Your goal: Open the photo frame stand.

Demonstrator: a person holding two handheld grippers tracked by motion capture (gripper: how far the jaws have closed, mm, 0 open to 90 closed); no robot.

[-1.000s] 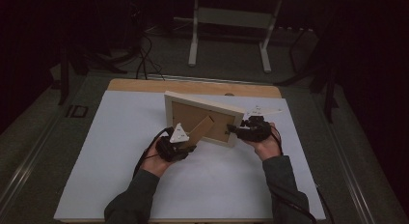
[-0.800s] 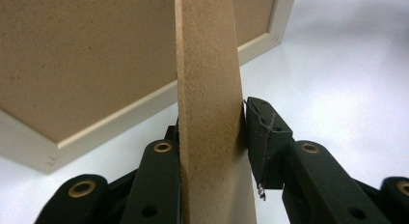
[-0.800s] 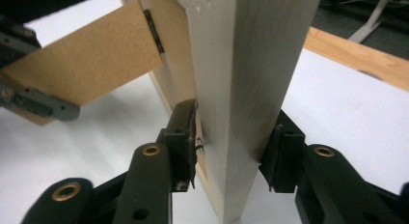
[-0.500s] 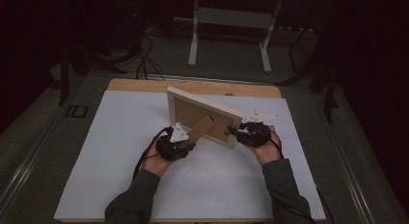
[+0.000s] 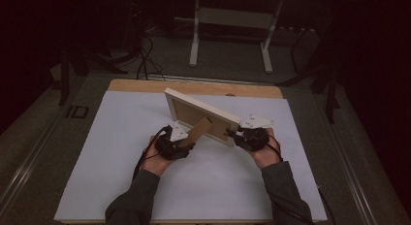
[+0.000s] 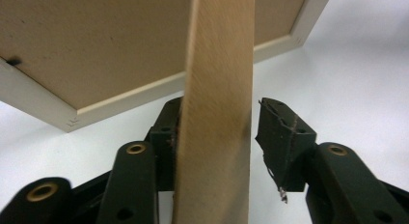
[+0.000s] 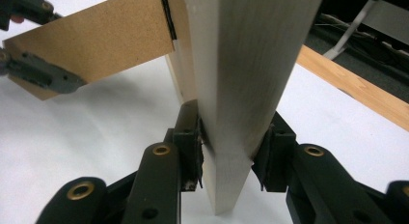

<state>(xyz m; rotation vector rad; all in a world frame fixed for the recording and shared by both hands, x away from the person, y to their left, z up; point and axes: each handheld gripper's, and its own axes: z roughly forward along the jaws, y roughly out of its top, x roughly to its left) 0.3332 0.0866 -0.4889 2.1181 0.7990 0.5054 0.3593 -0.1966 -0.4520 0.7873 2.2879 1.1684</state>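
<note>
A picture frame (image 5: 201, 116) stands on its lower edge on the white table (image 5: 111, 152), back side facing the person, running at a slant from far left to near right. Its brown cardboard stand (image 5: 197, 132) swings out from the back toward the left hand.

The left hand (image 5: 157, 157) comes in from the bottom, forearm angled toward the centre, palm wrapped under the left gripper (image 5: 186, 141), which points at the stand's free end. In the left gripper view the stand (image 6: 217, 113) runs up between the 2 jaws: it lies against the jaw on the left of that view, while the jaw on the right stands apart from it with a thin gap. These jaws have just been opening, so the tongs are spread with the stand between them, not pinched.

The right hand (image 5: 264, 150) sits at the frame's near right end, wrist bent inward, and holds the right gripper (image 5: 233, 135) level against the frame's edge. In the right gripper view the frame's pale wooden side (image 7: 241, 89) rises between the 2 jaws, and both pads appear to press on it near the bottom corner; the jaws have just been closing on it. The same view shows the stand (image 7: 91, 45) reaching out to the left gripper (image 7: 24, 38) farther off.
</note>
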